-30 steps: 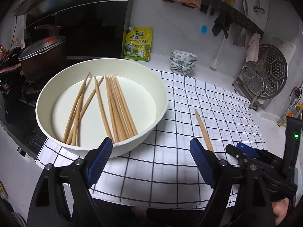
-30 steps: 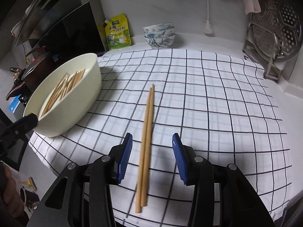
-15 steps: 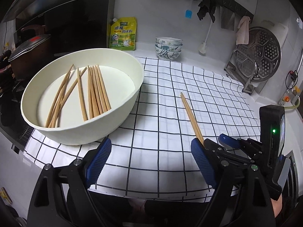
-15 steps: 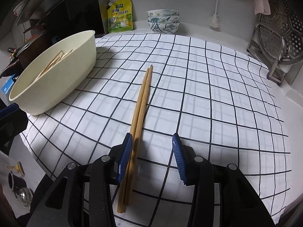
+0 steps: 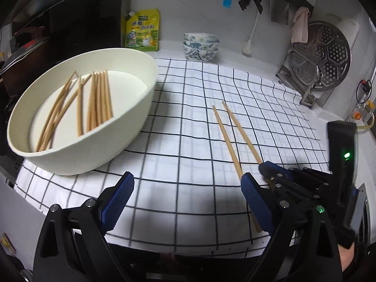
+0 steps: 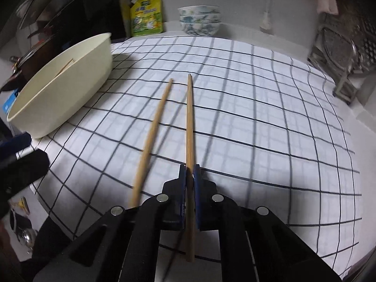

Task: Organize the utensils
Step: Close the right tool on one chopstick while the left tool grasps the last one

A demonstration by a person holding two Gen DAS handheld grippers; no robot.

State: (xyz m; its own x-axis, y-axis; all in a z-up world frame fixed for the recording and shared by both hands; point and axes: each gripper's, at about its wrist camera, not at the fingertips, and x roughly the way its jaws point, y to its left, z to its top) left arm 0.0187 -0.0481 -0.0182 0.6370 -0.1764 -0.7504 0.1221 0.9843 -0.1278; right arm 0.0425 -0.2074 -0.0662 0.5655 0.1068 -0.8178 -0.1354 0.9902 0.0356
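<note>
A large cream bowl (image 5: 131, 129) on the checked cloth holds several wooden chopsticks (image 5: 98, 103); it also shows in the right wrist view (image 6: 70, 75). Two more chopsticks lie on the cloth. My right gripper (image 6: 190, 176) is shut on one chopstick (image 6: 189, 117), which points away from me. The second chopstick (image 6: 155, 127) lies loose just to its left. In the left wrist view both chopsticks (image 5: 232, 131) run toward the right gripper (image 5: 277, 176). My left gripper (image 5: 185, 199) is open and empty above the cloth's front edge.
Stacked patterned bowls (image 5: 201, 45) and a yellow-green pouch (image 5: 142, 31) stand at the back wall. A metal rack with a perforated steamer plate (image 5: 322, 56) is at the back right. A lidded pot (image 5: 21, 51) sits at the left on the stove.
My right gripper has closed on one of the two chopsticks, and the pair has spread apart. My left gripper has shifted right, so the bowl sits further left in its view.
</note>
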